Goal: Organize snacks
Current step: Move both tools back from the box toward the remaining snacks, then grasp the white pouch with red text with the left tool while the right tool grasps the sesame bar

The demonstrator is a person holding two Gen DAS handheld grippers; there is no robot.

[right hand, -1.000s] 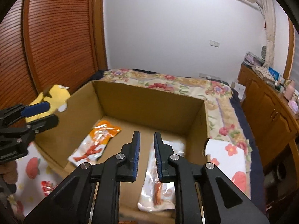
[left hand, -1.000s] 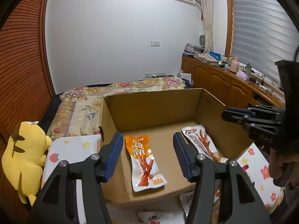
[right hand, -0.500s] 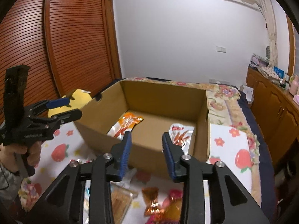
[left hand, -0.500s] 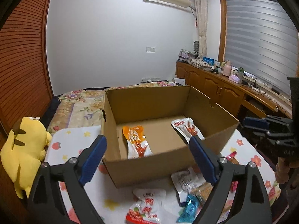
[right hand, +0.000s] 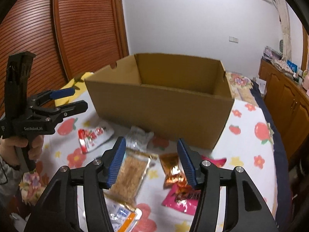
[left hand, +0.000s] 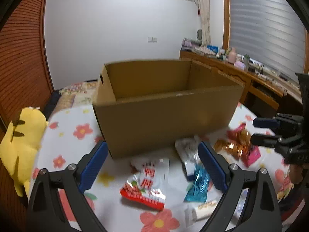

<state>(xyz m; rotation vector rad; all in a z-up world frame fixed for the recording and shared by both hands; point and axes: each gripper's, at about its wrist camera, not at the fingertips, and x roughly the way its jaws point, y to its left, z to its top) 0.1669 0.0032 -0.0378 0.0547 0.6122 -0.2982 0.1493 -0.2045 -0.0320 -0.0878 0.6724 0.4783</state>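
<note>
Left wrist view: the left gripper (left hand: 152,166), jaws wide apart and empty, hangs over a red-and-white snack packet (left hand: 147,181) lying lower centre on the flowered bench cloth (left hand: 67,135), its long axis running between the jaws toward the cardboard box (left hand: 166,114) in mid frame; a crinkly blue foil packet (left hand: 199,183) lies just right; right wrist view: the right gripper (right hand: 152,162), also open, straddles a flat clear biscuit pack (right hand: 131,176) and a glossy orange wrapper (right hand: 172,170).

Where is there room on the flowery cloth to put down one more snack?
Bare patches lie left of the brown cardboard box, toward the yellow plush toy, and right of it. In front it is crowded: red-and-white packet, orange foil packet.
</note>
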